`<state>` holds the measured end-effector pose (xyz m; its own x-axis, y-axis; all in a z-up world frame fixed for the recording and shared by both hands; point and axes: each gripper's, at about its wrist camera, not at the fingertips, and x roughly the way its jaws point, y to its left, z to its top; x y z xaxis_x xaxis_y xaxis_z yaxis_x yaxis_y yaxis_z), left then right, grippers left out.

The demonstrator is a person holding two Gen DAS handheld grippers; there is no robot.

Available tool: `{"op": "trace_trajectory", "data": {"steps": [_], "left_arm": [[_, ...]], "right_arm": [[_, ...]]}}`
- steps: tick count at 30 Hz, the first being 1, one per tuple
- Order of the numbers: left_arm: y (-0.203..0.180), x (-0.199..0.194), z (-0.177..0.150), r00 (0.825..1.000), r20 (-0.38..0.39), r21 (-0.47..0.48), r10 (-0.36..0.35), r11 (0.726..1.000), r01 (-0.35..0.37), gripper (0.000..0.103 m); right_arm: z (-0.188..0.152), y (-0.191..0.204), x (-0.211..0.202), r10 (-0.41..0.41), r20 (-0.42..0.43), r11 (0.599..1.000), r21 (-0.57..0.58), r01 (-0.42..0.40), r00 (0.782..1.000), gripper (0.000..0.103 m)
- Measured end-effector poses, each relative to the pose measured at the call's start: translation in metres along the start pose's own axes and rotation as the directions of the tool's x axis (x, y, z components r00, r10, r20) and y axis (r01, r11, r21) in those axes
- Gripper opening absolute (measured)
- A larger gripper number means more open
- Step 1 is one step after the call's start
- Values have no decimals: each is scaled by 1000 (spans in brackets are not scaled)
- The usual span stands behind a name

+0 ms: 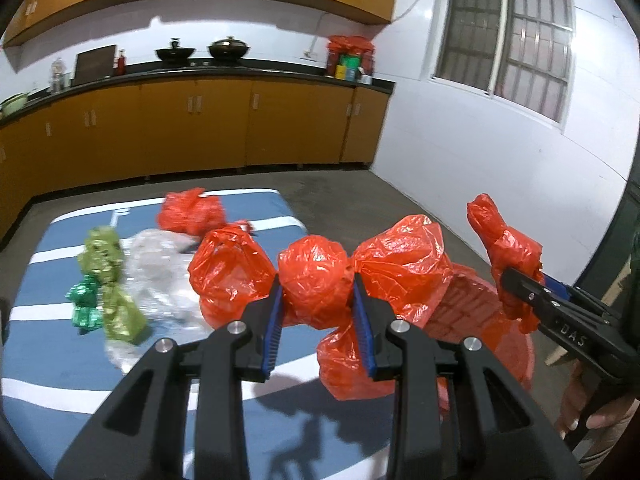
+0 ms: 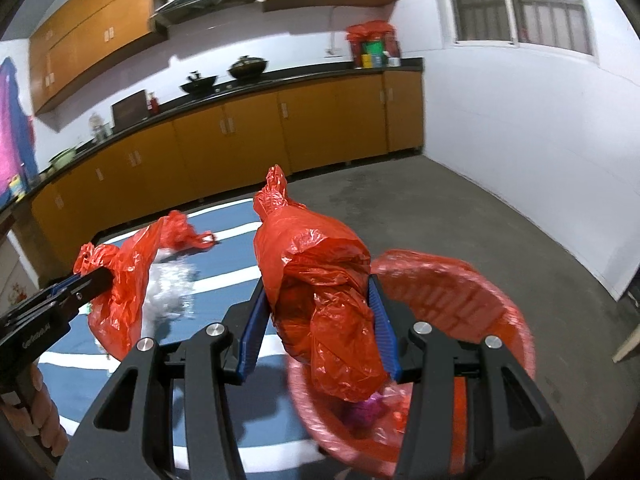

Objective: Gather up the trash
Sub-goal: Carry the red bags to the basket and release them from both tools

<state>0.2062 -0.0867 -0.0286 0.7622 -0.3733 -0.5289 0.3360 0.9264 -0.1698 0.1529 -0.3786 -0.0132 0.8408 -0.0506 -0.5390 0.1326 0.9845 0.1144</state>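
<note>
Gripping a bunched red plastic bag [image 1: 316,280] in your left tongs [image 1: 316,300], you held it above the blue striped desk [image 1: 48,364]. Your right tongs [image 2: 320,312] were closed on another red bag [image 2: 320,280], over a red basket [image 2: 472,296] beside the desk. On the desk lay a green wrapper [image 1: 110,280], clear plastic [image 1: 160,276] and one more red bag [image 1: 188,210].

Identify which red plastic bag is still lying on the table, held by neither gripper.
The far red bag, near the blue table's back edge. The left gripper and right gripper each clamp another.
</note>
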Motion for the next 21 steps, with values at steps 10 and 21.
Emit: {"op": "trace_trajectory", "data": {"steps": [10,21], "left_arm": [[-49,32,-2,993,-49,40,-110,993,112,32],[-94,67,-2,972,-113,64,-207,975,215,33]], "right_arm": [[-3,-49,-12,-96,-7,991,93,96,995,49],[-3,-75,-9,-121,-12,977,178,121,993,49]]}}
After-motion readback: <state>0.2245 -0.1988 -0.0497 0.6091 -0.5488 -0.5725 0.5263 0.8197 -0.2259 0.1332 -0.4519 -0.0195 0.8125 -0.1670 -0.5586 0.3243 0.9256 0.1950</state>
